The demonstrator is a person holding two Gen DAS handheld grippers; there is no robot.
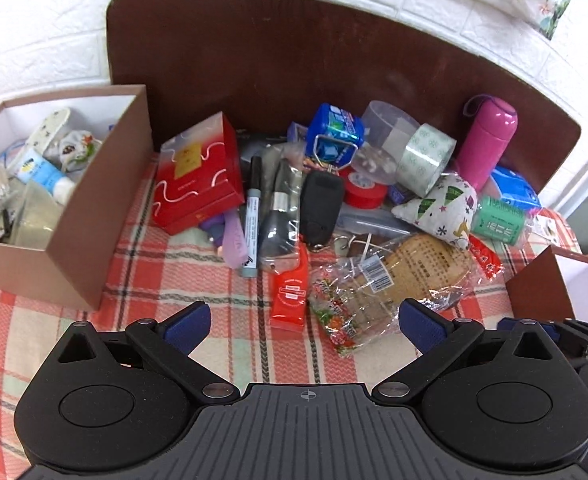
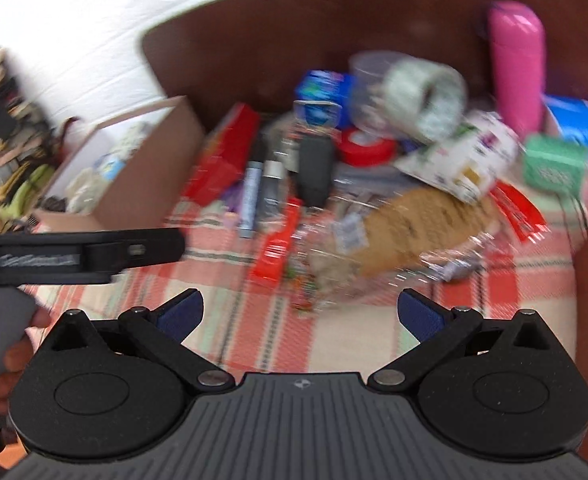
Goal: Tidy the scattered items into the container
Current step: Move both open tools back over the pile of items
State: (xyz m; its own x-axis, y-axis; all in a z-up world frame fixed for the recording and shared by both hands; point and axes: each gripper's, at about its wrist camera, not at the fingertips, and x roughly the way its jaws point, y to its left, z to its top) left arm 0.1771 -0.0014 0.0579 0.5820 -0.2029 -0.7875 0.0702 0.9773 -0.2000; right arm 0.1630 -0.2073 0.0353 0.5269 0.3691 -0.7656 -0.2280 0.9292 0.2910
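Your left gripper (image 1: 304, 322) and right gripper (image 2: 300, 312) gape wide, empty; the snack bag (image 1: 398, 276) label's print looks illegible, perhaps blurred.

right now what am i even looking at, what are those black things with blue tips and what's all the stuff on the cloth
These are two pictures from cameras mounted on hand-held grabbing tools; a person carries one in each hand. The black shapes at the bottom are each tool's two fingers with blue pads.

The sharp picture looks along the left gripper; the blurred one looks along the right gripper. Both are open and hold nothing.

On the red checked tablecloth lies a heap: a red patterned gift box, a grey marker pen with a black cap, a black car key fob, a roll of red tape, a roll of clear printed tape, a pink flask and a clear bag of bread.

At the left stands the brown cardboard box, already part filled.
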